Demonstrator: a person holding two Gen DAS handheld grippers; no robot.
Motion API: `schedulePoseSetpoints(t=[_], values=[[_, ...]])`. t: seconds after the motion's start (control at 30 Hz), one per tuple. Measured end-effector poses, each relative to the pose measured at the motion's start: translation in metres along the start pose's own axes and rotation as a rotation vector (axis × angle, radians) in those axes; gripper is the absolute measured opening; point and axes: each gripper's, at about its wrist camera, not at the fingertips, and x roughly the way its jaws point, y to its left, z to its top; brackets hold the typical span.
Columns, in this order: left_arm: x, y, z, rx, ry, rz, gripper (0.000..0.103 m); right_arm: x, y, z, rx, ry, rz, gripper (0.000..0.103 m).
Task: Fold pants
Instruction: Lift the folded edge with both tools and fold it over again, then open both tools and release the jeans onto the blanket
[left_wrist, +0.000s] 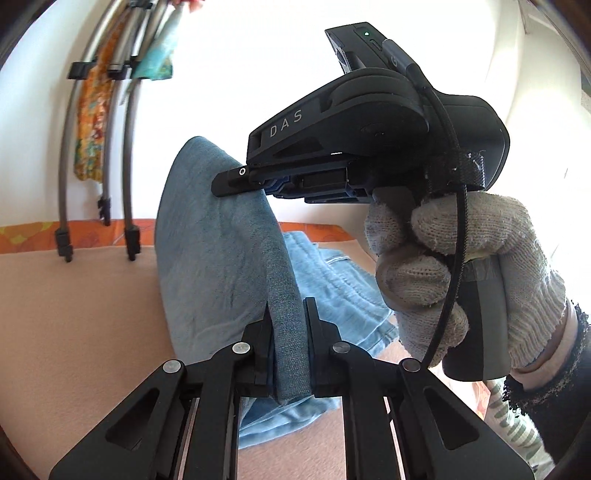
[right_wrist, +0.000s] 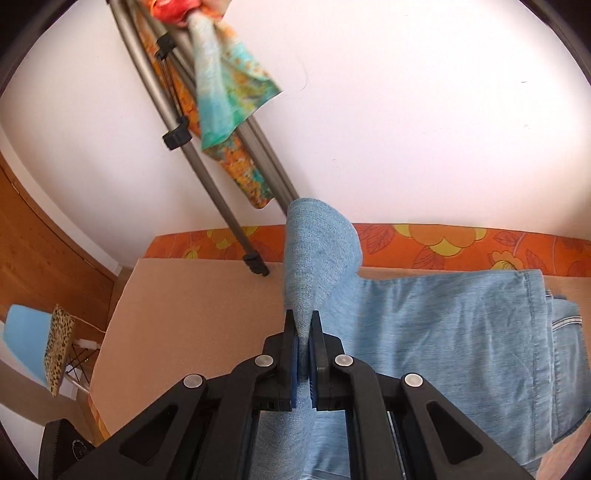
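Note:
Light blue denim pants lie on a peach-coloured cover, partly folded. In the left wrist view my left gripper is shut on a raised fold of the pants, which stands up between its fingers. The other gripper, held by a gloved hand, is above and to the right, and its fingers meet the top edge of the same raised cloth. In the right wrist view my right gripper is shut on a lifted flap of the denim, which curls up past the fingertips.
The peach cover lies over an orange flowered sheet against a white wall. A grey tripod with colourful cloths stands at the back left. A blue chair with a leopard-print cushion is beyond the left edge.

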Motion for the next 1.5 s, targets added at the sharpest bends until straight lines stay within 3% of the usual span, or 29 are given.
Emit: schedulePoseSetpoints(t=[0.47, 0.9, 1.17, 1.27, 1.4, 1.5], values=[[0.115, -0.06, 0.018, 0.043, 0.059, -0.116, 0.01, -0.06, -0.141, -0.002, 0.099, -0.077, -0.059, 0.002], [0.198, -0.096, 0.012, 0.045, 0.14, -0.152, 0.011, -0.05, -0.254, -0.013, 0.158, -0.048, -0.136, 0.001], [0.217, -0.098, 0.008, 0.045, 0.176, -0.154, 0.01, -0.041, -0.289, -0.026, 0.19, -0.031, -0.184, 0.002], [0.226, -0.1, 0.015, 0.035, 0.187, -0.159, 0.013, -0.045, -0.297, -0.03, 0.211, -0.036, -0.219, 0.007], [0.231, -0.112, 0.019, 0.04, 0.203, -0.17, 0.027, -0.072, -0.302, -0.033, 0.228, -0.093, -0.283, 0.038], [0.224, -0.115, 0.022, 0.031, 0.206, -0.173, 0.029, -0.096, -0.305, -0.037, 0.246, -0.126, -0.313, 0.038]])
